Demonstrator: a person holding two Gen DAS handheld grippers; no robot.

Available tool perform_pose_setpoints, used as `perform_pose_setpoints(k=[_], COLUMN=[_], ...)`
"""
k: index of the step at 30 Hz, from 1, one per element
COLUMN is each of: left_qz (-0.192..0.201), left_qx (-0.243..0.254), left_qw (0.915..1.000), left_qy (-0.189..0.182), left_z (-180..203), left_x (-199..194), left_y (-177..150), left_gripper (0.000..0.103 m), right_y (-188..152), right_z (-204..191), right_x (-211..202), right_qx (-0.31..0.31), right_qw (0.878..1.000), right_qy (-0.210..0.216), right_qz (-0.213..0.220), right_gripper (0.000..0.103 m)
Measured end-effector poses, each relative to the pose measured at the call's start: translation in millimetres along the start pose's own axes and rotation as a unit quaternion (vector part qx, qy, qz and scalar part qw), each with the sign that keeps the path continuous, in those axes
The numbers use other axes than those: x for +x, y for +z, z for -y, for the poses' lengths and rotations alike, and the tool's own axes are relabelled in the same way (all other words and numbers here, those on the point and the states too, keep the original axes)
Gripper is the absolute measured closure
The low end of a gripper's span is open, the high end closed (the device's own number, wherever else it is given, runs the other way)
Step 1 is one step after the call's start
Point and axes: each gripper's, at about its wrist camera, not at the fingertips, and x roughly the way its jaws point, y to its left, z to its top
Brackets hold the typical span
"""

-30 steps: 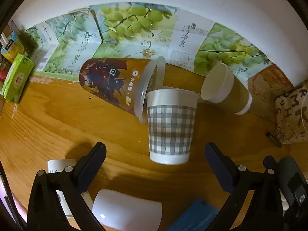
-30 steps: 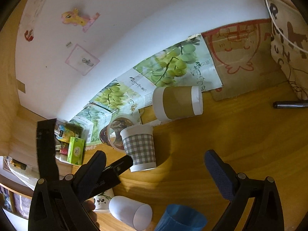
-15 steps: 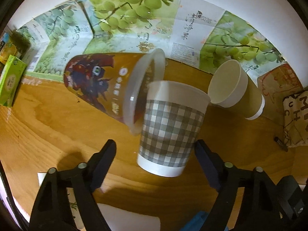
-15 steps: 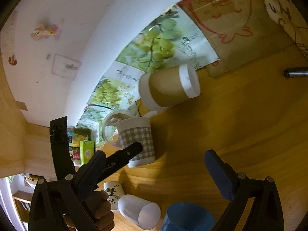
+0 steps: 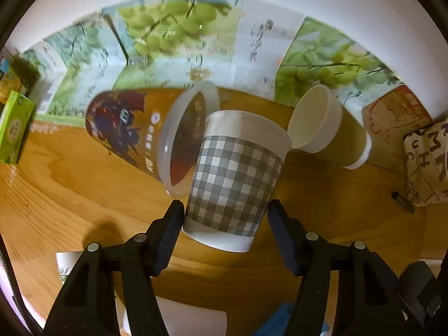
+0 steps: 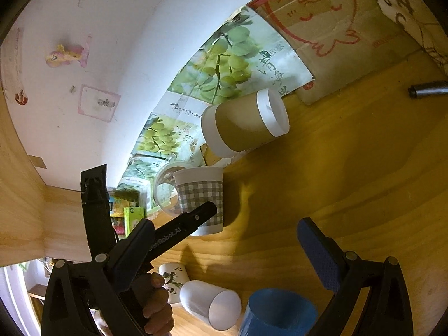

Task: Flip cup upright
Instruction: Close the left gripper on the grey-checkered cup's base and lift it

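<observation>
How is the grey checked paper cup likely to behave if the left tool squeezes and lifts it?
The checked cup looks like thin paper, so it is probably light and may dent under a hard squeeze. Its tapered wall could let it slip from the left tool. The printed cup lies on its side close beside it, so it may roll if nudged.

Home desk nook, wooden tabletop (image 6: pixel 364 182), pony sticker (image 6: pixel 67 56) on white wall, grape-print cartons (image 5: pixel 179 28) propped behind

Left of checked cup (image 5: pixel 235 184): printed cup (image 5: pixel 145 131) lies touching it.
Right: bare table (image 5: pixel 336 210); brown cup (image 5: pixel 327 128) well behind.
</observation>
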Motion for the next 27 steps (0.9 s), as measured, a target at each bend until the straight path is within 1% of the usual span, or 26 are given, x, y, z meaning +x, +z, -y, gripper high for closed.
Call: perform_pose_setpoints(k=[4, 6, 13, 21, 27], left_qz=[0.021, 0.032, 0.06, 0.077, 0.085], left_qx=[0.015, 0.021, 0.042, 0.058, 0.067], left_qw=[0.9997, 0.9992, 0.9969, 0.9947, 0.9934], left_qy=[-0.004, -0.013, -0.029, -0.037, -0.039], left_z=[-1, 3, -2, -15, -37], left_x=[-21, -34, -73, -107, -133], left_y=[-7, -11, -31, -72, -110], left_gripper=[0.037, 0.037, 0.037, 0.037, 0.037], right_y=[-4, -7, -29, -67, -108], right_z=[0, -2, -17, -29, -38], right_x=[-8, -12, -32, -57, -79], right_qx=[0.009, 0.012, 0.004, -0.009, -0.014], right_qw=[1.0, 1.0, 1.0, 0.999, 0.999], right_qy=[0.007, 0.011, 0.02, 0.02, 0.014], right_qz=[0.006, 0.008, 0.016, 0.028, 0.042], right_gripper=[0.001, 0.001, 0.001, 0.001, 0.001])
